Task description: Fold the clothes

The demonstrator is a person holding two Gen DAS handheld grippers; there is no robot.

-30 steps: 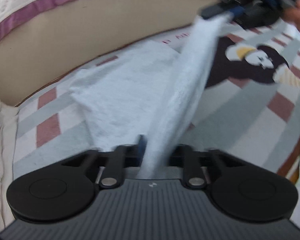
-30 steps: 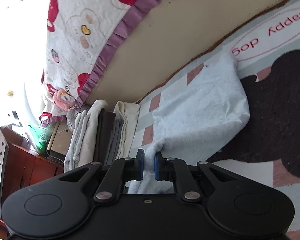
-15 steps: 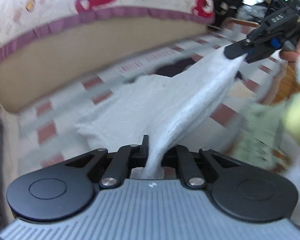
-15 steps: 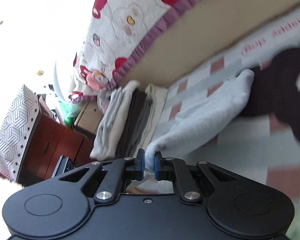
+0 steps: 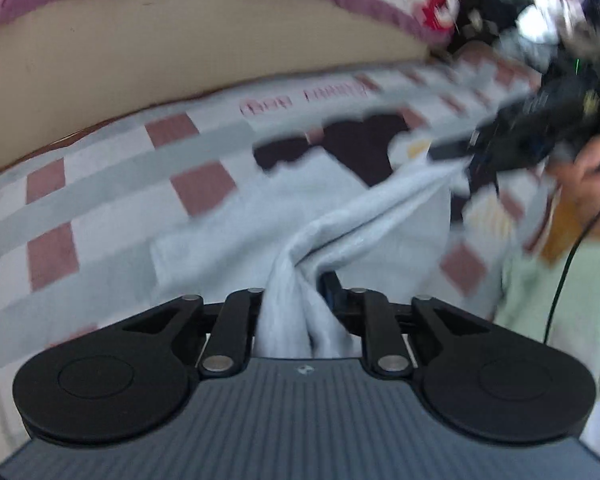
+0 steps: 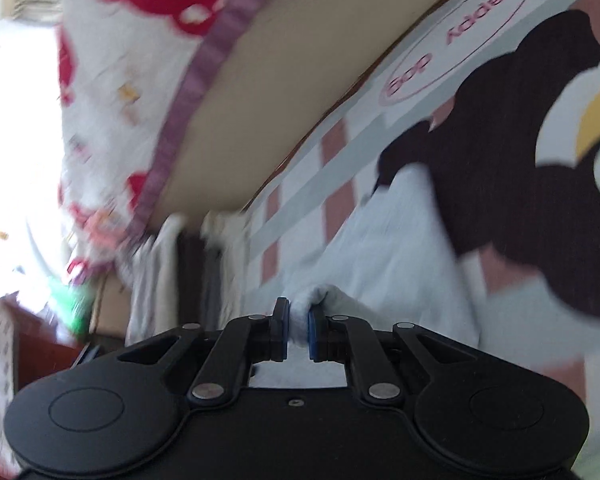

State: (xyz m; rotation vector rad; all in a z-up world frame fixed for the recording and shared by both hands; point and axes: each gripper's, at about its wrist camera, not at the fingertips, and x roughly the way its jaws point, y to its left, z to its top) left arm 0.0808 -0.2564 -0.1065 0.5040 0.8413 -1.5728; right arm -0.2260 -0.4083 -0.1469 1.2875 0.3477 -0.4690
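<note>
A pale blue-white towel-like garment (image 5: 260, 220) lies partly on the checked blanket (image 5: 112, 184), with one edge lifted between both grippers. My left gripper (image 5: 296, 300) is shut on a bunched corner of it, and the cloth fills the gap between the fingers. Seen from the left wrist, the right gripper (image 5: 460, 156) at the upper right pinches the other end. In the right wrist view, my right gripper (image 6: 298, 324) is shut on a fold of the garment (image 6: 396, 248). Both views are motion-blurred.
A beige bed side (image 5: 180, 48) with a purple-trimmed quilt (image 6: 112, 80) runs along the back. A stack of folded clothes (image 6: 180, 264) lies at the blanket's left end. A person's hand (image 5: 592, 172) and pale green sleeve (image 5: 560, 292) are at the right.
Both grippers have swung and come down toward the blanket with the garment still held. The stretched edge now sags and twists near my left gripper, and more cloth lies flat.
</note>
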